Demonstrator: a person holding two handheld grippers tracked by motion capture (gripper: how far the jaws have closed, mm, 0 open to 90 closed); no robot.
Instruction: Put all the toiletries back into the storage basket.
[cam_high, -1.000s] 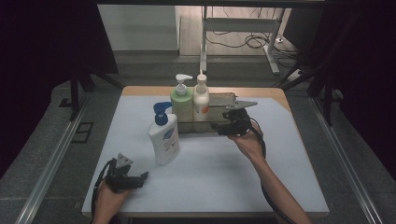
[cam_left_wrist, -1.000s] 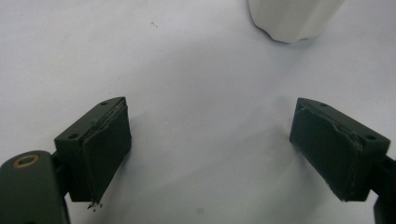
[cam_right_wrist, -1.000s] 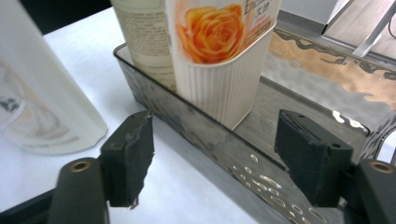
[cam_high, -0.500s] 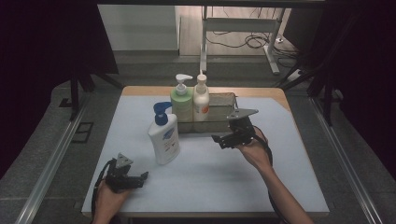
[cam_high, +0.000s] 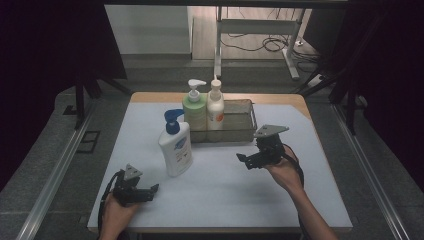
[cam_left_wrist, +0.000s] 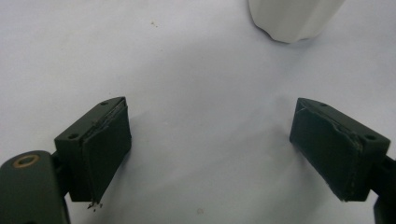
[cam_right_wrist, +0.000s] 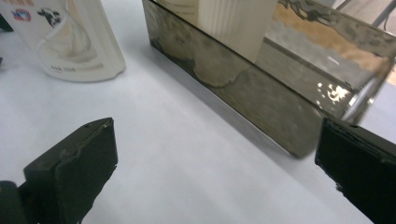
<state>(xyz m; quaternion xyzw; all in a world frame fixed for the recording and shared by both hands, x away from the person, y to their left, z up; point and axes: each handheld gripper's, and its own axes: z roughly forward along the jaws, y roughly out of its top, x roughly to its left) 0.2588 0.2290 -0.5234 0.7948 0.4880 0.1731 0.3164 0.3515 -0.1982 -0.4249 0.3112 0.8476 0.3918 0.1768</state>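
Note:
A white bottle with a blue pump (cam_high: 175, 146) stands on the white table, in front of a metal tray (cam_high: 239, 134). Inside the tray's left end stand a green pump bottle (cam_high: 195, 110) and a white bottle with an orange label (cam_high: 215, 106). My right gripper (cam_high: 246, 160) hovers just in front of the tray, open. Its jaws have just been opening and nothing is between them. In the right gripper view the gripper (cam_right_wrist: 215, 172) faces the tray wall (cam_right_wrist: 252, 88) and the blue-pump bottle's base (cam_right_wrist: 70, 42). My left gripper (cam_high: 151, 189) rests open near the front left (cam_left_wrist: 210, 149), facing that bottle's base (cam_left_wrist: 292, 18).
The right half of the tray (cam_high: 240, 112) holds nothing. Bare white table (cam_high: 225, 195) lies between the two grippers. Beyond the table's far edge are a metal stand (cam_high: 218, 45) and cables on the floor (cam_high: 270, 44).
My right gripper has drawn back from the tray toward the near edge and a little right, and its jaws stand wider. The left gripper and the bottles have stayed put.

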